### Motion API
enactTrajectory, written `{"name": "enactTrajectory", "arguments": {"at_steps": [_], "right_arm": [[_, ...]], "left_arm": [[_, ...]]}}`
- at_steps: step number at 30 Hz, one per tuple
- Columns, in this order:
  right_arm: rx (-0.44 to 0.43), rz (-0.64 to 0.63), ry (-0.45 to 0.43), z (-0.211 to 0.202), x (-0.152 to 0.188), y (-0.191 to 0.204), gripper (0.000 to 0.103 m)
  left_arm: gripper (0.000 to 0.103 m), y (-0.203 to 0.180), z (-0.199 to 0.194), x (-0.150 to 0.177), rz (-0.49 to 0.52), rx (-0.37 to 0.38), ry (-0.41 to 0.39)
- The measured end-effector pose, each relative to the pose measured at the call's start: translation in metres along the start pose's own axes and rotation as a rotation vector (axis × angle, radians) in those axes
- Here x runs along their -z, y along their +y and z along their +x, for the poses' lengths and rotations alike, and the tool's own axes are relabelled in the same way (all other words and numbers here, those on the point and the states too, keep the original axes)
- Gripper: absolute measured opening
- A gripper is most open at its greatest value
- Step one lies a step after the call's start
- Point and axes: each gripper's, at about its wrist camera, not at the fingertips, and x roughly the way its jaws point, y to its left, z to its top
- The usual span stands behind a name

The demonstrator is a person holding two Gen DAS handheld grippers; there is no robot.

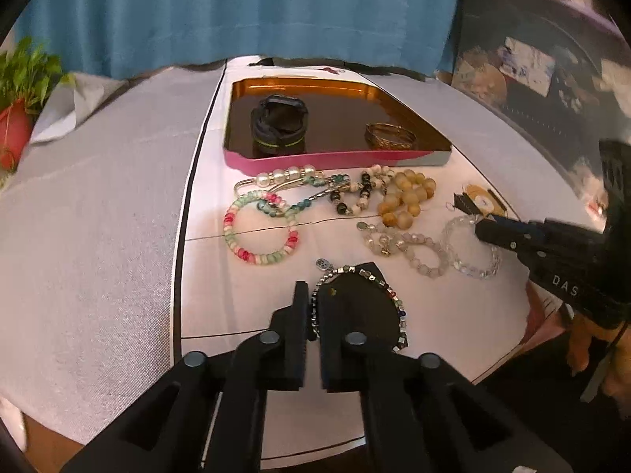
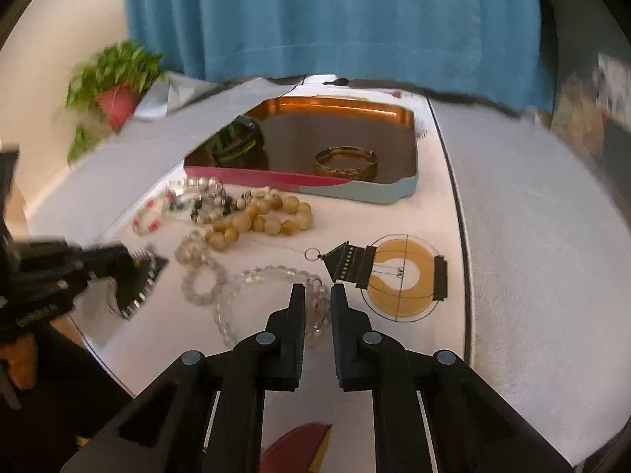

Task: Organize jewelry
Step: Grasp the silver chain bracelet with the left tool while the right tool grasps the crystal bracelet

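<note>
My left gripper [image 1: 312, 295] is shut on a small-bead bracelet mounted on a black card [image 1: 361, 303], held just above the table; it also shows in the right wrist view [image 2: 138, 280]. My right gripper [image 2: 317, 295] is shut on a clear crystal bead bracelet [image 2: 276, 276], seen in the left wrist view too [image 1: 469, 248]. A pink-sided tray [image 1: 327, 159] at the back holds a dark watch [image 1: 280, 124] and a gold bangle [image 1: 390, 135]. Loose on the table lie a pink-green bead bracelet [image 1: 260, 228], a pearl bracelet [image 1: 286, 175], amber beads [image 1: 406, 197] and a yellow ring earring [image 2: 402, 276].
A white cloth [image 1: 98, 216] covers the table. A potted plant [image 1: 19, 98] stands at the far left. A blue curtain [image 1: 236, 12] hangs behind. The table edge runs close to my right side in the left wrist view.
</note>
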Motion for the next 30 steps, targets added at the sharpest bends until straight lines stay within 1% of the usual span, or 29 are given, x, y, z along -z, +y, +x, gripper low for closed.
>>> {"name": "enactTrajectory", "arguments": {"at_steps": [1, 3, 6, 10, 14, 16, 18, 25, 30], "right_arm": [[-0.004, 0.011, -0.001, 0.0, -0.001, -0.001, 0.012], [-0.004, 0.013, -0.016, -0.001, -0.002, 0.003, 0.006], [-0.015, 0.019, -0.055, -0.01, -0.005, 0.008, 0.006], [-0.029, 0.018, -0.074, -0.02, -0.006, 0.013, 0.006], [-0.039, 0.024, -0.117, -0.039, -0.005, 0.015, 0.006], [-0.047, 0.029, -0.125, -0.046, -0.005, 0.015, 0.006], [-0.042, 0.028, -0.135, -0.058, -0.005, 0.017, 0.006], [-0.046, -0.003, -0.199, -0.104, -0.006, 0.031, 0.006], [-0.05, -0.02, -0.229, -0.127, -0.009, 0.04, 0.006]], "left_arm": [[0.001, 0.004, 0.0, -0.001, -0.027, 0.016, 0.004], [0.001, 0.006, -0.001, -0.001, -0.059, 0.032, 0.008], [0.001, 0.007, -0.007, -0.001, -0.095, 0.062, -0.001], [0.001, -0.001, -0.025, -0.004, -0.098, 0.087, -0.063], [0.001, -0.006, -0.034, -0.005, -0.119, 0.118, -0.068], [0.001, -0.008, -0.045, -0.007, -0.138, 0.134, -0.085], [0.001, -0.013, -0.055, -0.011, -0.118, 0.124, -0.104], [0.001, -0.03, -0.09, -0.02, -0.066, 0.129, -0.169], [0.001, -0.037, -0.112, -0.027, -0.037, 0.133, -0.21]]}}
